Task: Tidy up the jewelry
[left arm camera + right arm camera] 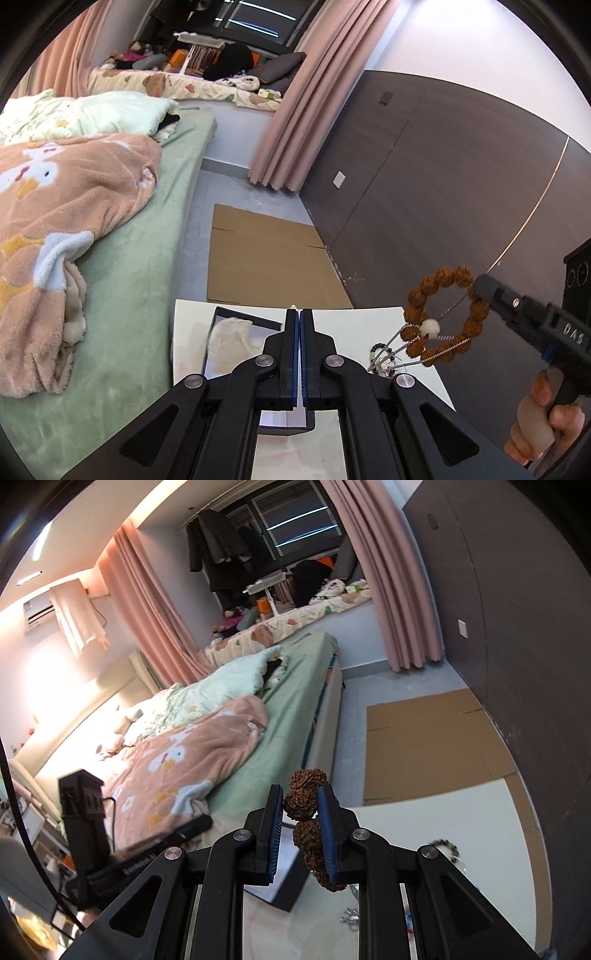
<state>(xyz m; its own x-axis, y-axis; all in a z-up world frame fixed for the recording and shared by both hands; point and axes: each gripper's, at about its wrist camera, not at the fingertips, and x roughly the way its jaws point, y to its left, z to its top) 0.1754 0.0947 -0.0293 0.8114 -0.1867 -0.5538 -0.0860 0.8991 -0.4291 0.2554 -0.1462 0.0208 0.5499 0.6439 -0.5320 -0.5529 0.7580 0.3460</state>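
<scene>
The right gripper (301,805) pinches a bracelet of rough brown seed beads (441,314) between its blue-padded jaws and holds it in the air above the right part of the white tabletop (343,314), well clear of the surface. The grip takes only a bead or two, so the round, bumpy beads could roll out of the pads and the loop drop. A thin silver chain (417,338) appears to trail from the bracelet to a small tangle of dark beaded jewelry (380,356) on the table; if it is snagged, lifting further could drag the pile off the edge. The left gripper (299,317) hovers with its jaws pressed together on nothing over an open dark-rimmed box with white lining (236,334). That gripper hides most of the box, and the tangle is too small to sort into pieces.
</scene>
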